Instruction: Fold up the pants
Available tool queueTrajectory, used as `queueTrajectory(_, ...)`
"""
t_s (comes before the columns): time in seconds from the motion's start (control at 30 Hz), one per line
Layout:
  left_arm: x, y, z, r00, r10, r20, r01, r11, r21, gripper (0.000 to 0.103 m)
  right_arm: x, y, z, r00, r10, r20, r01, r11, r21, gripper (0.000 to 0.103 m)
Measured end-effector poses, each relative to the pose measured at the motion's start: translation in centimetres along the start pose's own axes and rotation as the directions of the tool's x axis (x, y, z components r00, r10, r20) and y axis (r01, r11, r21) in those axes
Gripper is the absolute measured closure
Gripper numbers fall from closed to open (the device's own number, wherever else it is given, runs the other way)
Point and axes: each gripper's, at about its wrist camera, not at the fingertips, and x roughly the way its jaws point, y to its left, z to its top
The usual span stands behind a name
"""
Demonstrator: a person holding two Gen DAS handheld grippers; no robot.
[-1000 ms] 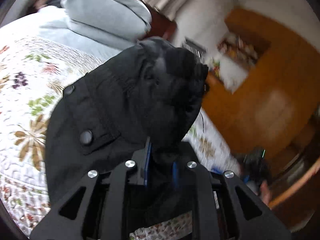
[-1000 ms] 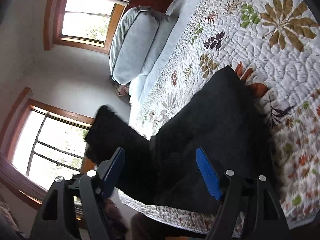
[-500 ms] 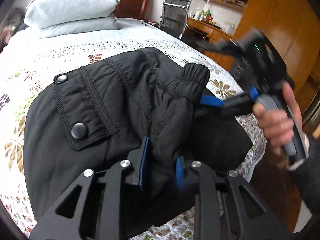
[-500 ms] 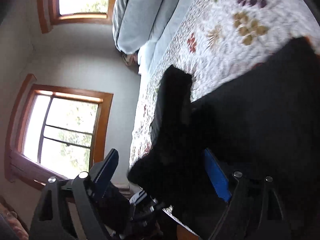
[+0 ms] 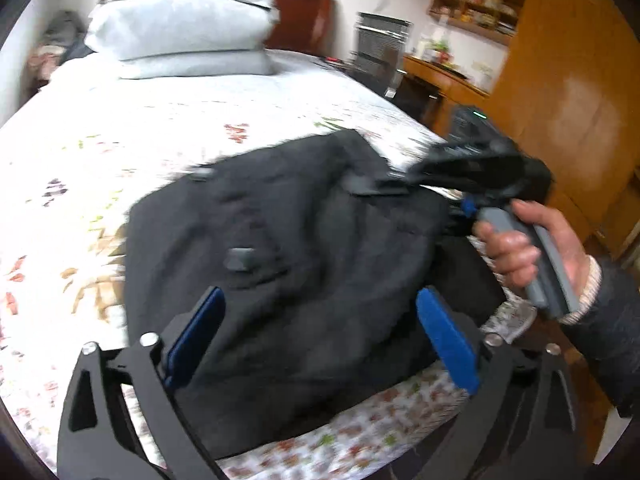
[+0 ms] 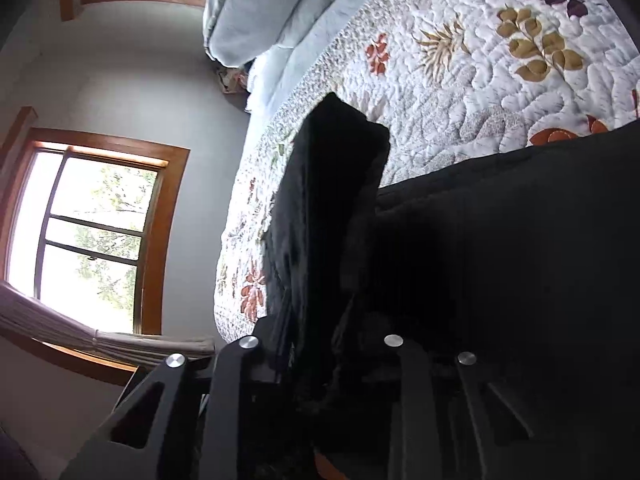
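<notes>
A white quilted bedspread printed with leaves [image 5: 168, 128] covers the bed, grey pillows at its far end. On its near right part lie the black, thick, soft fabric pants [image 5: 288, 264], bunched and limp. My left gripper [image 5: 320, 332] has just sprung open, blue pads spread wide above the cloth. My right gripper [image 6: 320, 360] has just closed, pinching a raised fold. The cloth looks light but floppy; I judge hems and waistband the best holds.

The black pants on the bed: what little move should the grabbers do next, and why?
Probably the right gripper should carry its pinched bunch across the pants to make the next fold. Its jaws have just closed on the cloth, while the left gripper has just opened and holds nothing.
</notes>
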Motion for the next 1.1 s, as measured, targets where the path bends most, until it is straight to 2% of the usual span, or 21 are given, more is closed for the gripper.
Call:
queueTrajectory(0.2,-3.1,5.9,0.0,0.996,0.082,0.018,-0.077,0.977,-0.197,0.004,-3.0,2.9,-2.0,0.998,0.03,0.047,-0.028,0.998,-0.05,0.079)
queueTrajectory(0.37,-3.8,8.1,0.2,0.993,0.115,0.011,-0.107,0.955,-0.277,0.004,-7.6,4.9,-2.9,0.992,0.052,0.113,-0.043,0.996,-0.083,0.08)
queueTrajectory(0.5,-3.0,7.5,0.7,0.993,0.116,0.007,-0.111,0.961,-0.253,0.004,-11.9,4.5,-3.7,0.985,0.012,0.17,0.003,0.996,-0.09,0.08)
queueTrajectory(0.63,-1.5,5.9,1.3,0.993,0.12,-0.009,-0.119,0.969,-0.216,0.004,-14.5,2.2,-4.4,0.979,-0.05,0.196,0.058,0.998,-0.038,0.08)
queueTrajectory(0.93,0.9,3.6,1.8,0.983,0.173,-0.057,-0.179,0.975,-0.131,0.004,-14.5,-4.2,-5.3,0.98,-0.078,0.181,0.063,0.994,0.088,0.079)
queueTrajectory(1.0,1.3,3.3,1.7,0.98,0.186,-0.069,-0.192,0.975,-0.108,0.004,-14.5,-5.3,-5.5,0.981,-0.087,0.172,0.07,0.992,0.104,0.076)
queueTrajectory(1.07,1.7,3.1,1.7,0.977,0.195,-0.081,-0.203,0.974,-0.099,0.004,-14.1,-6.1,-5.5,0.981,-0.115,0.157,0.098,0.989,0.112,0.063)
queueTrajectory(1.1,1.9,3.1,1.6,0.976,0.201,-0.089,-0.209,0.973,-0.096,0.004,-14.2,-6.5,-5.7,0.978,-0.145,0.149,0.128,0.985,0.118,0.06)
